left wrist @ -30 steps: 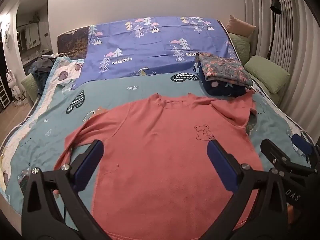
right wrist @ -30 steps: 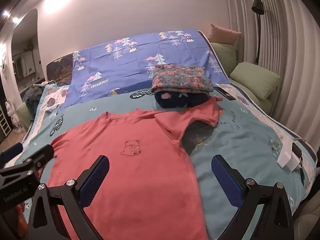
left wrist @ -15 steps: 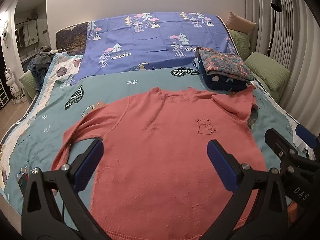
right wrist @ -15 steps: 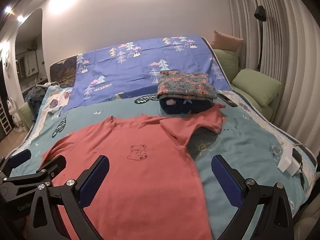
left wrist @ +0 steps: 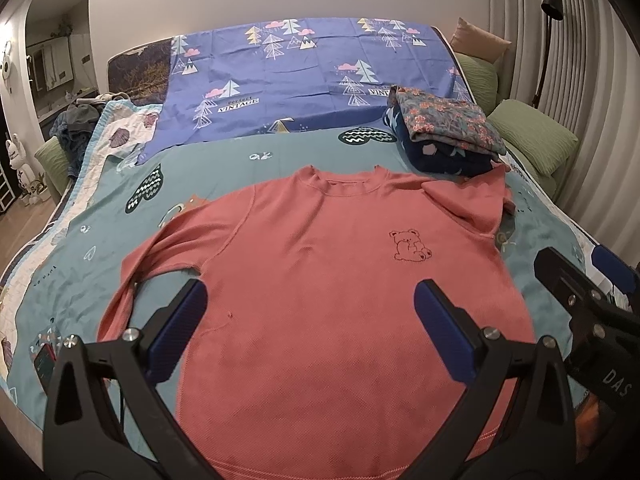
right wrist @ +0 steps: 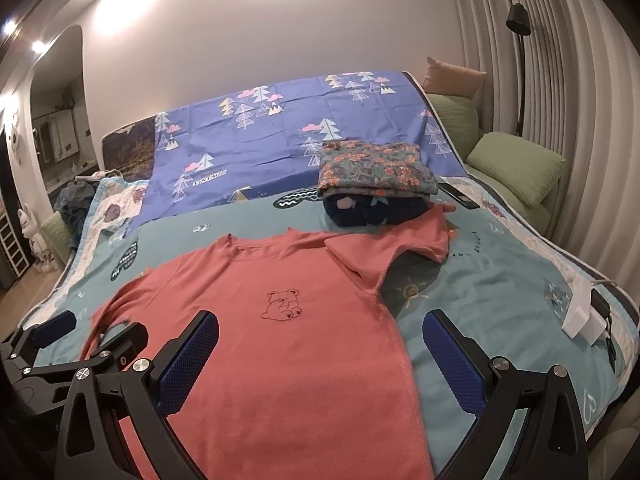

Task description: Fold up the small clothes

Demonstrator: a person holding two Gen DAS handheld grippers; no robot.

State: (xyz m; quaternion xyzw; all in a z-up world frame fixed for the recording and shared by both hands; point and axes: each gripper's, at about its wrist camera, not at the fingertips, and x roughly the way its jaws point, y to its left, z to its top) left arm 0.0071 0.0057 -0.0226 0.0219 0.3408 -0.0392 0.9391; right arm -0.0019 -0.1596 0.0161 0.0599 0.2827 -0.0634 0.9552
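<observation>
— How far is the folding now, do you think?

— Two pieces look finished. A flowered folded garment [right wrist: 376, 170] lies on top of a dark folded one [right wrist: 372, 212], in a stack just beyond the coral sweatshirt [left wrist: 320, 288], touching its right sleeve. The sweatshirt itself is not folded yet. It lies flat on the bed [right wrist: 492, 280], front up, with the small bear drawing [left wrist: 411, 246] showing.

— So it is only spread out?

— Mostly. The left sleeve [left wrist: 160, 256] runs out and bends down along the body, and the right sleeve [right wrist: 400, 248] is turned up toward the stack, a bit crumpled. I judge the sleeves and the body folds are all left to do, and after that it should go on the stack.

— And the tongs?

— Both wide open and holding nothing. The left tongs [left wrist: 310, 328] hover above the lower part of the sweatshirt, and the right tongs [right wrist: 320, 354] above its right edge, one finger over the cloth and one over the bed cover. Neither touches the sweatshirt, as far as I can see.

— Did something change from a moment ago?

— The sweatshirt has not moved; the sleeves lie the same. But both views have risen and pulled back a little: the sweatshirt sits lower and farther in the picture, and more of the wall shows behind the stack. The jaws stayed equally wide.
</observation>
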